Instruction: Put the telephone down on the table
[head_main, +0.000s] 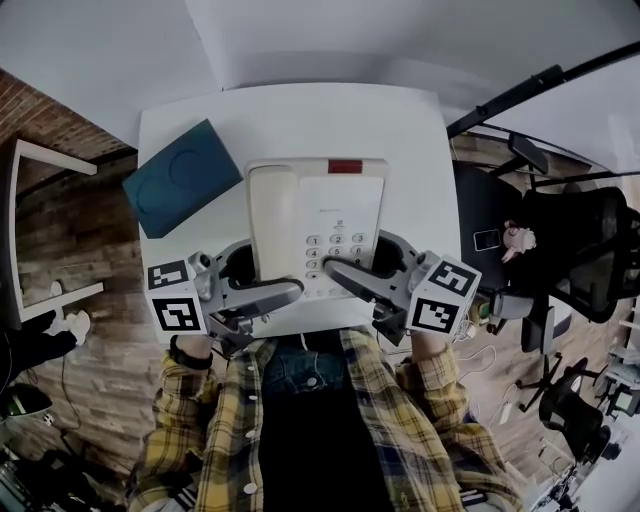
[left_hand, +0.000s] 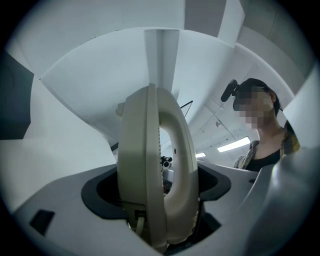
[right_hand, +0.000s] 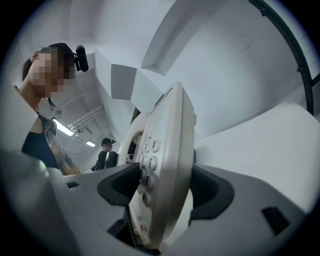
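A cream desk telephone (head_main: 318, 222) with its handset on the left and a keypad is held level above the white table (head_main: 410, 130). My left gripper (head_main: 262, 290) is shut on the phone's near left edge, where the handset (left_hand: 150, 170) fills the gap between its jaws. My right gripper (head_main: 352, 278) is shut on the near right edge, its jaws clamping the keypad side (right_hand: 160, 175). Both grip from the person's side. Whether the phone's base touches the table is hidden.
A dark teal notebook (head_main: 182, 177) lies on the table's left part. A black office chair (head_main: 575, 250) and a black boom arm (head_main: 520, 95) stand to the right of the table. Wood floor shows on both sides.
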